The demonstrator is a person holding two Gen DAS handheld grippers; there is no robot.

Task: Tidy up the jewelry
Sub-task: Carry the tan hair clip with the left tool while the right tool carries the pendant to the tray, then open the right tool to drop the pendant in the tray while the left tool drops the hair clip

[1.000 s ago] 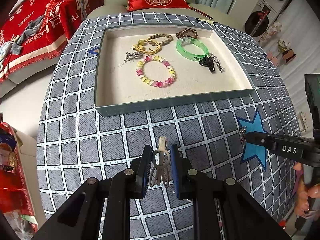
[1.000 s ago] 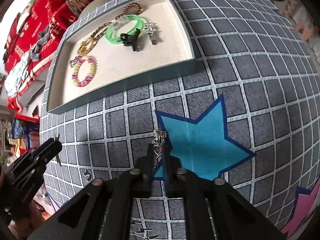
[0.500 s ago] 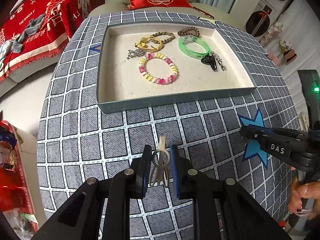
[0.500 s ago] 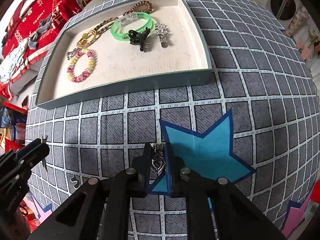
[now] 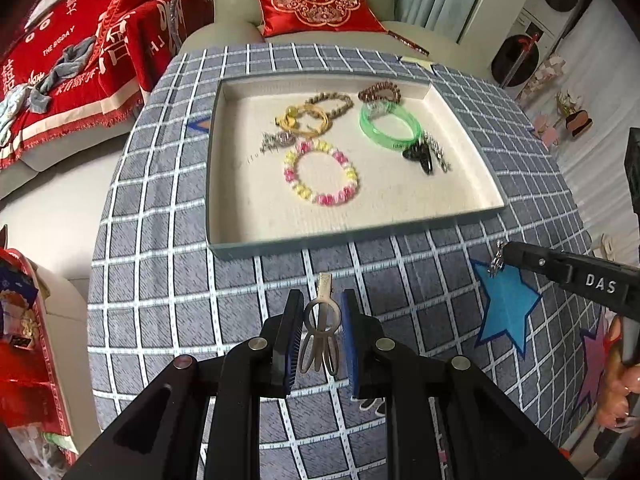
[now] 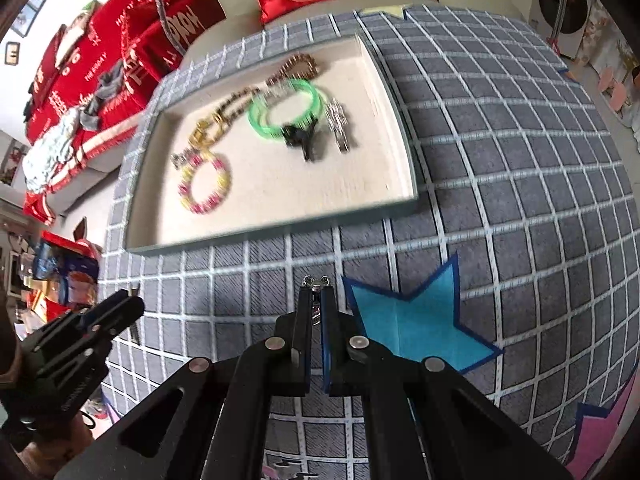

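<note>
Jewelry tray (image 5: pixel 224 240) sits just ahead of both sets of jaws, already holding bracelets, a green bangle (image 5: pixel 388 128) and a black claw clip (image 5: pixel 420 156), so I'd guess that's where the loose bits go. The left gripper (image 5: pixel 320 336) has a metal hair clip (image 5: pixel 320 332) squeezed between its jaws, narrow gap, tip poking forward toward the tray. The right gripper (image 6: pixel 316 312) has its jaws pinched fully together on a little silver charm (image 6: pixel 316 282), which sticks out past the tips and hangs clear of the table (image 6: pixel 520 160), probably for carrying over.
</note>
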